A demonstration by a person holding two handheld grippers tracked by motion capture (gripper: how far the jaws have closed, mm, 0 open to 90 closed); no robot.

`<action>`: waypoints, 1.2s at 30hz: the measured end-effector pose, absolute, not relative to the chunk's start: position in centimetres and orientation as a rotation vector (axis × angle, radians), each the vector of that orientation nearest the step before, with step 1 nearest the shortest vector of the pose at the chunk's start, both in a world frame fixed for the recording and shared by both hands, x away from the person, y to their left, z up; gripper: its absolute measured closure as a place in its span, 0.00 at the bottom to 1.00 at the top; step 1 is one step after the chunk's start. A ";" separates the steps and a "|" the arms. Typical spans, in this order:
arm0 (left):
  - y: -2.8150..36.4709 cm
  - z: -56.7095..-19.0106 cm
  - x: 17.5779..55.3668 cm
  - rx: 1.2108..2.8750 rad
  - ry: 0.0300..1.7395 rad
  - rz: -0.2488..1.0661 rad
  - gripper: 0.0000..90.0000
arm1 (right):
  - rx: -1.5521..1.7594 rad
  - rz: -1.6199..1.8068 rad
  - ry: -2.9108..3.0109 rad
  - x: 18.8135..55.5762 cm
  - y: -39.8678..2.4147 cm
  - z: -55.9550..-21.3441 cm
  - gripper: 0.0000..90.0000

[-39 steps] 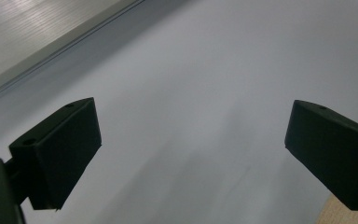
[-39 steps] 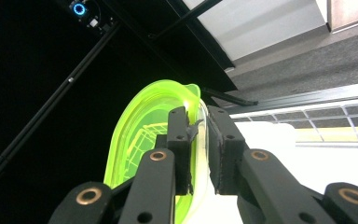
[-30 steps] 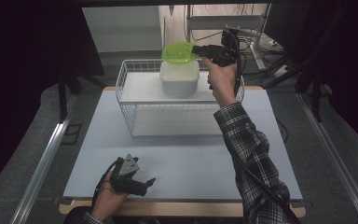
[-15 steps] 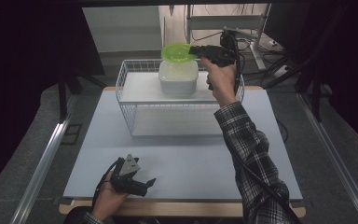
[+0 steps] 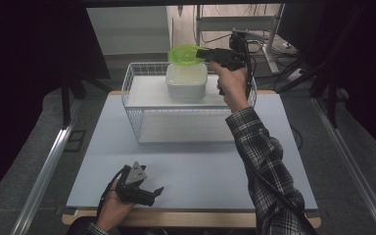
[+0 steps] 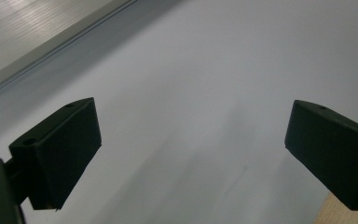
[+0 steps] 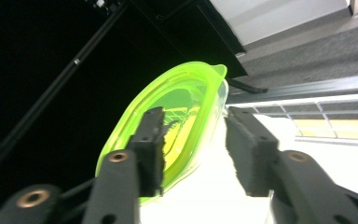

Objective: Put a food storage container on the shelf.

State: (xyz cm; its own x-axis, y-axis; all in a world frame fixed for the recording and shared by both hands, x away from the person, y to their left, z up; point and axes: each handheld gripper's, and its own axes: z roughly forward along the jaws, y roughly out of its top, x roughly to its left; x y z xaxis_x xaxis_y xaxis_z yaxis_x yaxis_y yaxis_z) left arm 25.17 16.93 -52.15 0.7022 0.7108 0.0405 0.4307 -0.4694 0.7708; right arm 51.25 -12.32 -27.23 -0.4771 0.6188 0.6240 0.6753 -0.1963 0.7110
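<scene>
Green lid (image 5: 185,54) sits tilted on top of the white tub (image 5: 186,81), which stands in the wire basket (image 5: 137,115) at the far side of the table (image 5: 200,161). In the right gripper view the lid (image 7: 177,112) leans on edge across the tub's mouth, not seated flat; whether it touches the rim all round, can't tell.

Right gripper (image 5: 201,53) is at the lid's edge, level w/ it. Its jaws have just been opening: the lid's rim is between them, one pad against or just beside the lid's top face, the other standing clear w/ a visible gap. Compared w/ a second ago, lid and hand are in abt the same spot, so this reads as a release, lid left resting on the tub.

Judgement: placement done but lid not pressed home; may slide if bumped.

Left gripper (image 5: 144,192) rests near the table's near edge, jaws wide apart, nothing between.
</scene>
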 end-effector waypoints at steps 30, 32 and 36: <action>17.2 -52.1 25.2 2.035 0.835 0.404 0.02 | -1.179 -1.777 -2.459 41.9 -16.2 -31.4 0.15; 17.1 -52.1 25.1 2.034 0.828 0.413 0.02 | -1.156 -1.773 -2.492 41.1 -16.1 -32.2 0.14; 17.1 -52.2 25.1 2.033 0.816 0.419 0.01 | -1.120 -1.765 -2.546 39.9 -16.2 -33.9 0.12</action>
